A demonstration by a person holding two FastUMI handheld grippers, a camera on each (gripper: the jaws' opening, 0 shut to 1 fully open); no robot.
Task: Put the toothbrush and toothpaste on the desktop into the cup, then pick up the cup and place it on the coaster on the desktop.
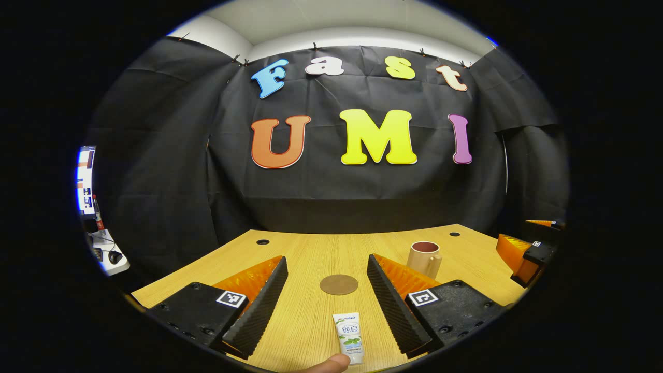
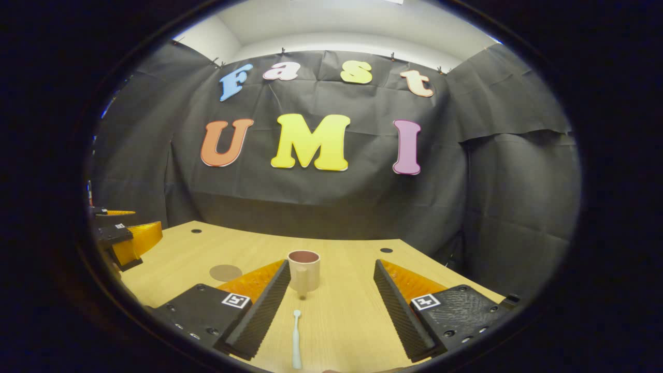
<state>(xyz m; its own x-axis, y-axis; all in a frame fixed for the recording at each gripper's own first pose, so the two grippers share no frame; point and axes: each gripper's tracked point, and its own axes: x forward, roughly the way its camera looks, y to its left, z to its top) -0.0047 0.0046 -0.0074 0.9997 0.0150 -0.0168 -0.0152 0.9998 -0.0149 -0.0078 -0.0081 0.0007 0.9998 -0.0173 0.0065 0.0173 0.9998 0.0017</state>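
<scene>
A white toothpaste tube (image 1: 348, 336) lies flat on the wooden desk between the spread fingers of my left gripper (image 1: 328, 305), which is open and holds nothing. Beyond it sits a round brown coaster (image 1: 339, 284). A beige cup (image 1: 424, 258) stands upright to the right. In the right gripper view, a pale toothbrush (image 2: 296, 339) lies on the desk, pointing toward the same cup (image 2: 303, 269). My right gripper (image 2: 331, 305) is open around the toothbrush without touching it. The coaster (image 2: 225, 272) lies at the left.
The wooden desk (image 1: 311, 248) has small dark cable holes (image 1: 262, 242) near its far edge. The right gripper (image 1: 525, 251) shows at the far right, the left gripper (image 2: 124, 238) at the far left. A fingertip (image 1: 331, 364) touches the tube's near end.
</scene>
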